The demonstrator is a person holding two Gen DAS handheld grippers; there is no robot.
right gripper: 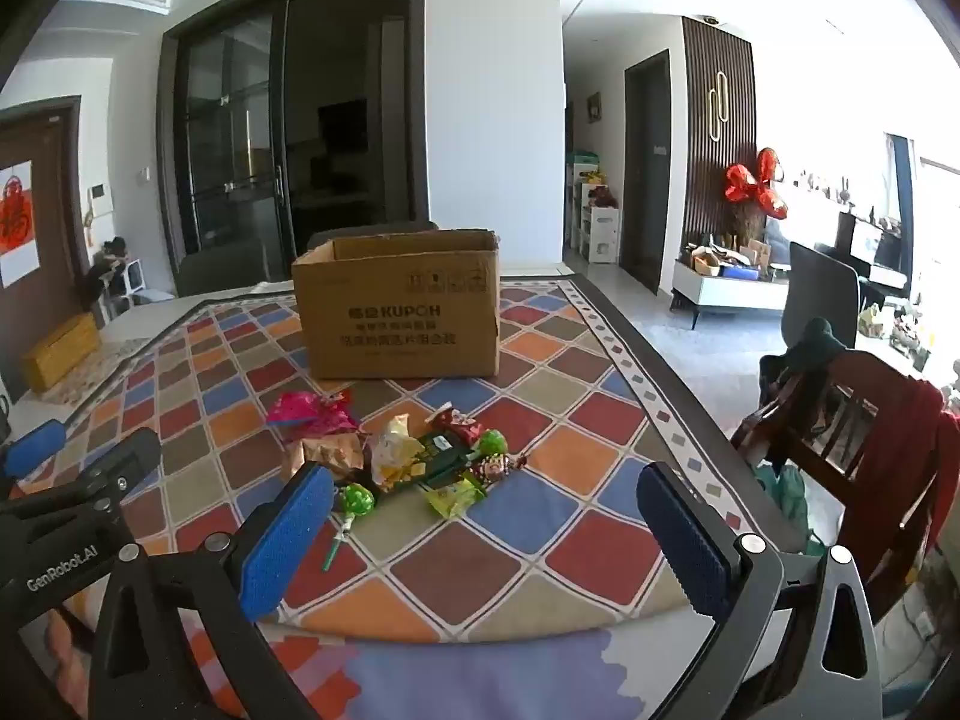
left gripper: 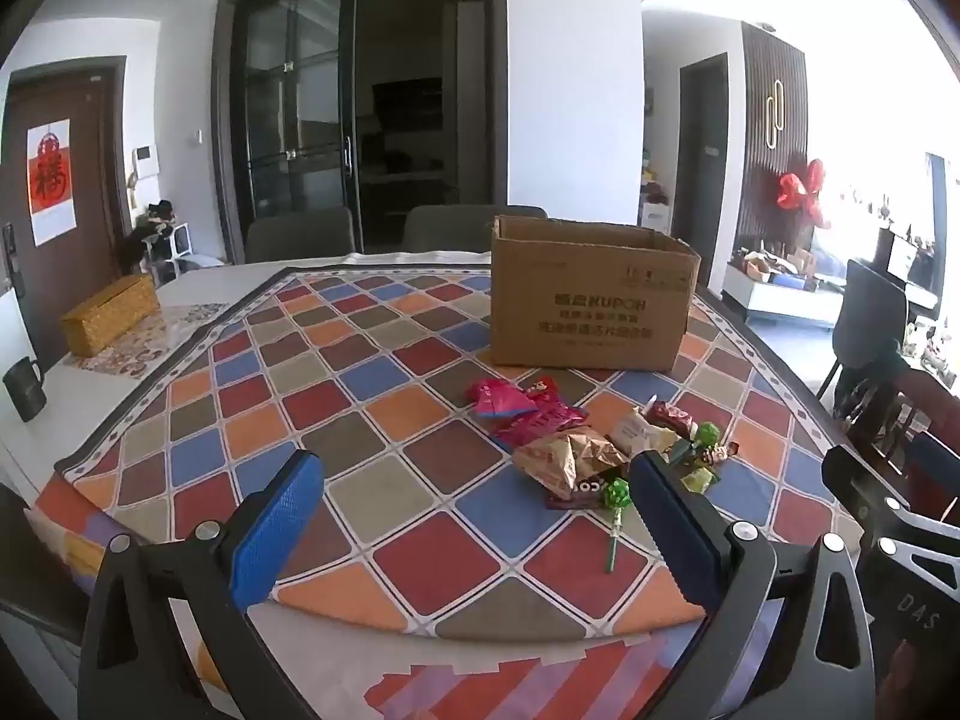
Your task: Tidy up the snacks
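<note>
A heap of wrapped snacks (left gripper: 576, 450) (right gripper: 396, 456) lies on the chequered tablecloth (left gripper: 360, 420), with pink packets (left gripper: 504, 399), a brown crinkled bag (left gripper: 567, 456) and a green lollipop (left gripper: 617, 495) (right gripper: 355, 501) nearest me. Behind the heap stands an open cardboard box (left gripper: 591, 300) (right gripper: 399, 306). My left gripper (left gripper: 474, 492) hovers open over the cloth, left of and short of the heap, nothing between its blue pads. My right gripper (right gripper: 486, 507) is open too, its left pad beside the lollipop, holding nothing.
A woven yellow box (left gripper: 111, 315) and a dark mug (left gripper: 24, 387) sit at the table's left side. A wooden chair with red cloth (right gripper: 864, 450) stands by the right edge. Grey chairs (left gripper: 300, 234) stand behind the table.
</note>
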